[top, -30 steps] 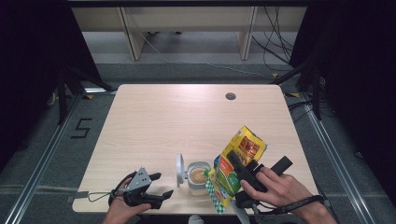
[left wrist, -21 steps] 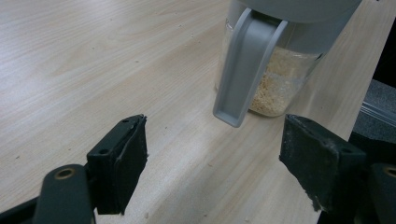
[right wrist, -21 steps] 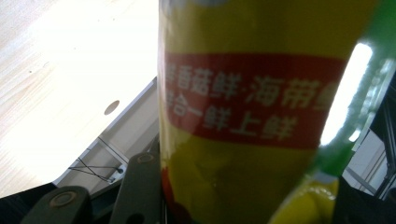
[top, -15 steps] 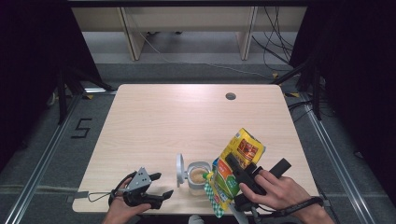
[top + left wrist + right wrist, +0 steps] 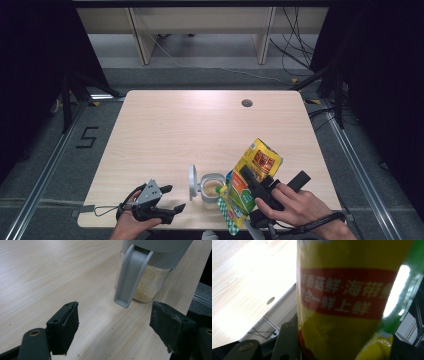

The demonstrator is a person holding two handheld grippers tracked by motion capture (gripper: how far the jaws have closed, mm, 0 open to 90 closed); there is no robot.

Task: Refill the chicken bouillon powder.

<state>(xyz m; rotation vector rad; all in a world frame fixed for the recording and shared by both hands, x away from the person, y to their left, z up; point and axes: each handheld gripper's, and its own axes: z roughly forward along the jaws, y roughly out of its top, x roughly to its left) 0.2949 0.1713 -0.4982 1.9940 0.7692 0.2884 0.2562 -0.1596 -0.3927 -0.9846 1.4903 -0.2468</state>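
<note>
At the near edge of the wooden surface (image 5: pixel 200 130), the right tool (image 5: pixel 252 187) grips a yellow seasoning bag (image 5: pixel 252 182), tilted over a small glass jar (image 5: pixel 211 187) with granules inside and its grey flip lid (image 5: pixel 192 181) open. The left tool (image 5: pixel 167 197) rests nearby, jaws wide and empty. To pour well, keep the bag's mouth over the jar opening and tip gently; the empty tool could brace the jar.

bag (image 5: pixel 352 300) blurred and cropped; jar (image 5: pixel 147 270) top cut off
</note>
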